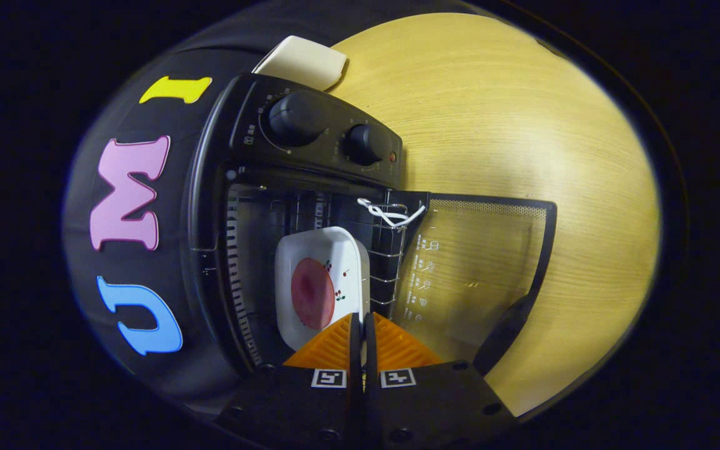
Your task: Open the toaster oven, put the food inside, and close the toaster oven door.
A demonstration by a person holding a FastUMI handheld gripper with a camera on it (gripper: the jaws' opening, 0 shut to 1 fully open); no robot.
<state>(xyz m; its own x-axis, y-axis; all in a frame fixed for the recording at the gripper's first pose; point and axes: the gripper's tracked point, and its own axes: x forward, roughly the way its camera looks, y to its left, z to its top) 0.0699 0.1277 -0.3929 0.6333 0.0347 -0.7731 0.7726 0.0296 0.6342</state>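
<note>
gripper (362, 322) is rolled way over on its side here, so the whole scene looks tipped, and its two fingers (335, 350) are pinched almost together with just a thin slit between them. they're right at the rim of a white dish (319, 250), and the rim seems to sit in that slit, but honestly i can't tell if both fingers are actually pressing on it. the dish has a round reddish slice of food (312, 294) on it plus a little cherry print, and it's sitting inside the black toaster oven (210, 206), on the wire rack (391, 250). oven door (479, 262) is swung fully open, lying out over the light wood table (522, 125), glass see-through with its handle (504, 331) near the fingers. a white cord (388, 214) is looped at the rack's edge. two knobs (294, 117) on the control panel, and a white tray-ish thing (307, 62) beyond the oven.
</note>
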